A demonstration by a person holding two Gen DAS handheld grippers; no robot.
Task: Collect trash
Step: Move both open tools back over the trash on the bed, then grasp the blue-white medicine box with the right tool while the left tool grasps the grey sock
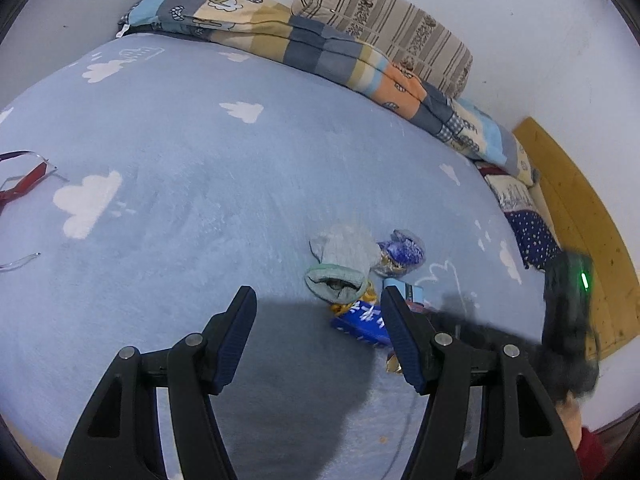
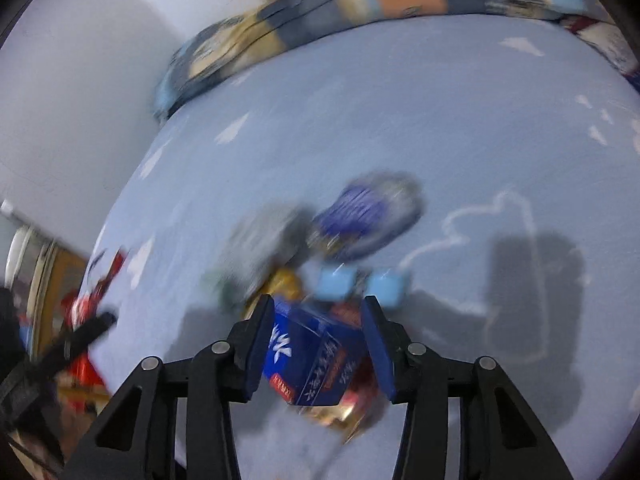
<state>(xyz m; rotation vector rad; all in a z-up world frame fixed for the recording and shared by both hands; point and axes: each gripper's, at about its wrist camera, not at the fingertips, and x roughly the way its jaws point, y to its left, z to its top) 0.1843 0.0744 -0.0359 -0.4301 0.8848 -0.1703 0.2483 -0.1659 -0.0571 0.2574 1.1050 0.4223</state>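
Observation:
A small pile of litter lies on the pale blue cloud-print bed sheet: a blue carton with white characters, a crumpled purple-blue wrapper, a light blue little box and gold foil, beside a grey sock. My left gripper hangs open just short of the pile, with nothing between its fingers. In the blurred right wrist view the blue carton sits between the pads of my right gripper. It lies on the sheet and I see no squeeze on it.
A folded patchwork quilt and a striped pillow line the wall side. Red straps lie at the sheet's left. A wooden board runs past the right edge. The other tool's blurred housing and a hand are at right.

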